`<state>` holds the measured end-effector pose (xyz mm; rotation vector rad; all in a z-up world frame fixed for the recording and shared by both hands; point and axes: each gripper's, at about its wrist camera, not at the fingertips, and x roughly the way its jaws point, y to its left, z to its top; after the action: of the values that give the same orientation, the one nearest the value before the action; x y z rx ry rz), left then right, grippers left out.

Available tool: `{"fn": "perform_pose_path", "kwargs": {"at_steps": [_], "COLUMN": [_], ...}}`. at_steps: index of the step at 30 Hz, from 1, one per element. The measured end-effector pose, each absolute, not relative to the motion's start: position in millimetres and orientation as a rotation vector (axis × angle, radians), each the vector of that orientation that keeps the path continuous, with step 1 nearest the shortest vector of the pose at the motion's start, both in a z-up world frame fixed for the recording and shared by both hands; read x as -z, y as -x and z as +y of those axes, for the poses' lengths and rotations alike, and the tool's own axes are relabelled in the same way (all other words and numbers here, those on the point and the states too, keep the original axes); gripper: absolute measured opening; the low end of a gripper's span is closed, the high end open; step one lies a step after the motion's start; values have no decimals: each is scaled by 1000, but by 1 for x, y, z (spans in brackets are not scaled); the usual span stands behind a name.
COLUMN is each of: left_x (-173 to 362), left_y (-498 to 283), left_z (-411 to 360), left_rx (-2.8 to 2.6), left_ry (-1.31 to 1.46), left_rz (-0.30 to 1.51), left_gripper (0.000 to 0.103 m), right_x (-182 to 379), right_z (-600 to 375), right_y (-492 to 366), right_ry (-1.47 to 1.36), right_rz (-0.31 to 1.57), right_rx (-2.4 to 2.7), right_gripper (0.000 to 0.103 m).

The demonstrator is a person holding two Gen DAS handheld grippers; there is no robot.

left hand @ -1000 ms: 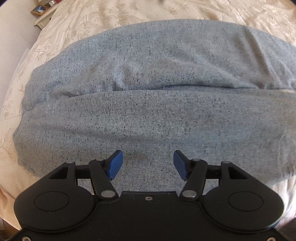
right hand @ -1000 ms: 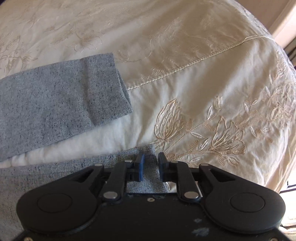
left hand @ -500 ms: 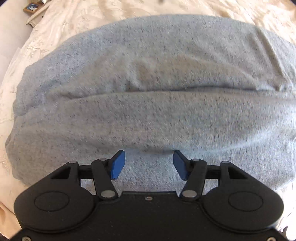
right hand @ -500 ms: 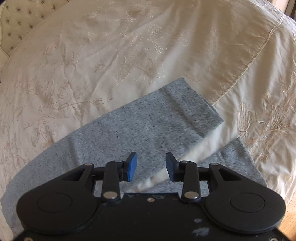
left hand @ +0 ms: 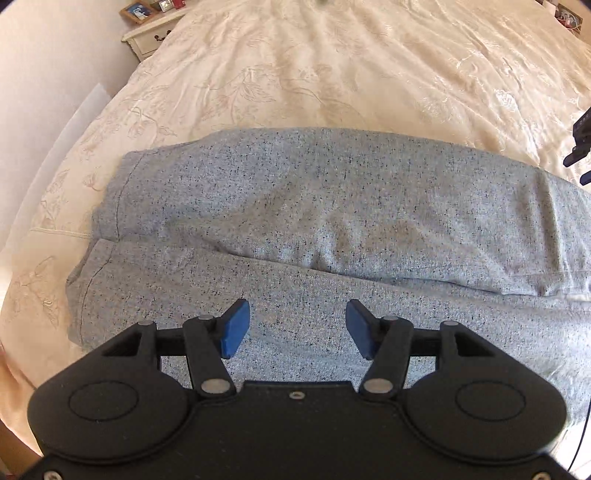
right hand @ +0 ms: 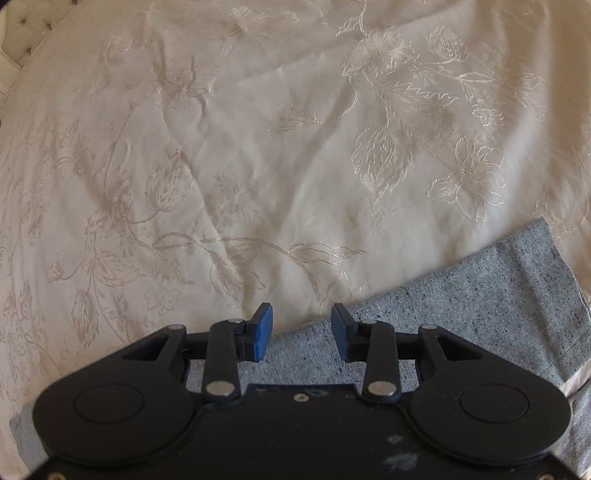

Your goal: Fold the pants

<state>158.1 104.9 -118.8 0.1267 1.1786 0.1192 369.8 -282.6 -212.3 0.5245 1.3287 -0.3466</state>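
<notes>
Directly beneath open jaws, pants (left hand: 332, 221)

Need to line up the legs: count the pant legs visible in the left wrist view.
2. The far leg lies toward the bedspread; the near leg lies beside it, under the left gripper.

Your left tool's black body hides the near edge of the speckled grey fabric pants (left hand: 332, 206); their right end runs off frame. Beyond them, the small framed pictures (left hand: 138, 10) are too tiny to read.
</notes>
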Motion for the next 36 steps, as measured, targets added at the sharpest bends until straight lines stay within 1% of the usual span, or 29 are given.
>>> {"fn": "perform_pose_path", "kwargs": {"at_steps": [3, 6, 8, 9, 10, 13, 14, 15, 16, 17, 18, 19, 22, 27, 30, 35, 36], "left_x": [121, 123, 124, 124, 124, 123, 122, 121, 119, 115, 112, 109, 107, 114, 117, 121, 122], "left_y": [-160, -167, -175, -180, -187, -209, -217, -225, -231, -238, -244, -248, -256, -258, -260, -265, -267], "left_z": [102, 100, 99, 98, 96, 90, 88, 87, 86, 83, 81, 79, 73, 71, 72, 80, 81], "left_rx": [-135, -141, -138, -135, -131, -110, -102, -92, -86, -83, -80, -78, -85, -101, -126, -166, -171], "left_ry": [-109, -102, -96, -91, -86, -71, -64, -55, -51, -48, -50, -56, -70, -57, -58, -57, -52], "left_rz": [1188, 1197, 1197, 1198, 1197, 1202, 1202, 1201, 1199, 1192, 1180, 1168, 1158, 1191, 1211, 1228, 1234], "left_gripper": [63, 63, 63, 63, 63, 63, 63, 63, 63, 63, 63, 63, 63, 63, 63, 63, 63], "right_x": [237, 244, 239, 237, 235, 231, 227, 222, 215, 208, 202, 197, 196, 223, 240, 261, 261], "right_z": [-281, -278, -278, -278, -278, -278, -277, -276, -274, -272, -270, -267, -258, -251, -247, -243, -243], "right_y": [-384, -376, -359, -349, -339, -309, -298, -292, -287, -286, -289, -292, -312, -334, -342, -357, -359], "right_ry": [-515, -489, -492, -501, -510, -511, -503, -486, -450, -397, -322, -234, 54, 284, 385, 407, 394], "right_rz": [1423, 1459, 1439, 1435, 1432, 1400, 1350, 1301, 1235, 1172, 1122, 1089, 1069, 1140, 1161, 1230, 1248], "right_rx": [395, 386, 347, 319, 299, 275, 228, 182, 126, 70, -5, -79, -261, -509, -593, -675, -669], "right_gripper": [38, 37, 19, 3, 1, 1, 1, 5, 12, 16, 28, 38, 39, 39, 39, 42, 33]}}
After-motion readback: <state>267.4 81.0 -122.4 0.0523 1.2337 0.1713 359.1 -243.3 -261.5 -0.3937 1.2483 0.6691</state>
